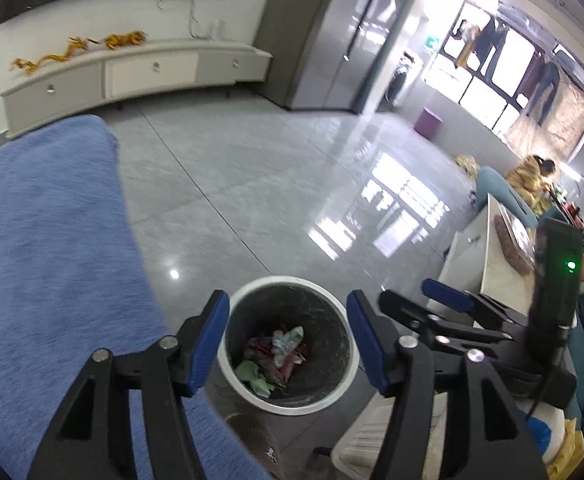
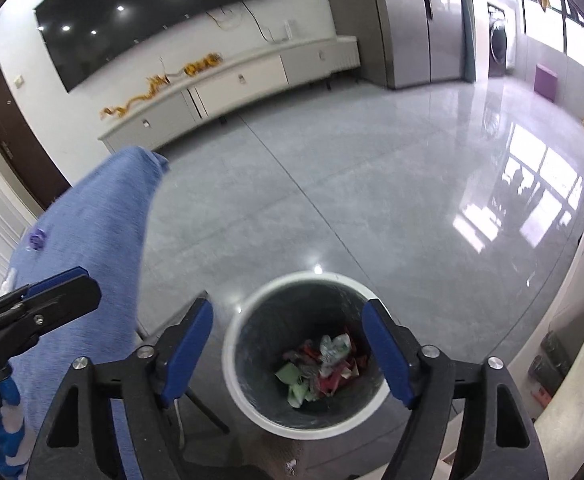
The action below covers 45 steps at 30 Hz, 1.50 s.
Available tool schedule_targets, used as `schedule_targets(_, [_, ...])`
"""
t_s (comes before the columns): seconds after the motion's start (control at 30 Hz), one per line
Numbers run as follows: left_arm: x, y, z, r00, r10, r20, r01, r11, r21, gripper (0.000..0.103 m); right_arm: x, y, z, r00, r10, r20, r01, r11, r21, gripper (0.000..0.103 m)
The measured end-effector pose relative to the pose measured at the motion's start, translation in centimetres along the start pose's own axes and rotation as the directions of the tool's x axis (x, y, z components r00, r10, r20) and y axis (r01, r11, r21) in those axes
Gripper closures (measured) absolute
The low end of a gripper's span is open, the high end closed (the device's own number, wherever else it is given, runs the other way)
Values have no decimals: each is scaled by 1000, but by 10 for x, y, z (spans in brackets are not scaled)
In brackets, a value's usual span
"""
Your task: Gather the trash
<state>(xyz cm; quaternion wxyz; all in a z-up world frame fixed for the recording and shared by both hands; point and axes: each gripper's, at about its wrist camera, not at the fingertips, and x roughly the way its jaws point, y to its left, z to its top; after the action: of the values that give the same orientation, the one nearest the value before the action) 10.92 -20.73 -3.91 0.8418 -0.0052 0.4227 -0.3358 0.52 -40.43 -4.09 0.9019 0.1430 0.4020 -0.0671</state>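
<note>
Grey-walled and white-rimmed, the round plastic waste bin [image 2: 306, 354] stands on the pale tiled floor [image 2: 372, 200] directly below both my tools, mouth facing straight up, long axis vertical, upright with no tilt I can see. At its bottom lies a heap of crumpled wrappers [image 2: 324, 368], green, red and white, so some collecting looks done. My left gripper [image 1: 287, 338] and my right gripper [image 2: 287, 354] both hang over the bin with blue pads spread wide and nothing between them. Beside the bin is a blue cloth-covered surface [image 2: 91, 220] with a small purple scrap [image 2: 37, 239] on it, possibly trash left to fetch, though it is too blurred to be sure.
</note>
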Motion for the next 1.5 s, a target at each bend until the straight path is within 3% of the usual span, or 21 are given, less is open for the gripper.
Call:
schedule_targets(0.2, [-52,13,-9,989,91,116,-90,996,-13,41,-35,40,-3,996,-23,87,28,998,-60,18])
schedule_targets(0.33, [-91,28,-16,964,178,199,-175,984,-35,40,-56,64,-7,989,-38,145,51,995,-84,10])
schedule_targets(0.57, [-148,47,-38,884,321,341,-308,947,-93,40,-90,99,-19,961,-83,265,111,989,-94,10])
schedule_targets(0.73, [-173,56,-50,872,339,352,-322,941,-108,40,-113,121,-25,943,-72,326,115,987,-114,4])
schedule_targets(0.83, [-184,55,-53,864,346,365,-324,938,-122,32,-128,137,-28,932,-60,357,118,982,-144,2])
schedule_targets(0.97, [-203,52,-59,827,370,423,-347,928,-134,29,-141,151,-32,924,-45,380,121,976,-179,1])
schedule_targets(1.23, [-226,60,-70,778,414,473,-378,909,-173,29,-151,169,-39,917,-18,399,122,964,-236,0])
schedule_targets(1.5, [-235,67,-71,759,447,473,-408,893,-189,29,-155,163,-41,905,3,426,101,970,-222,0])
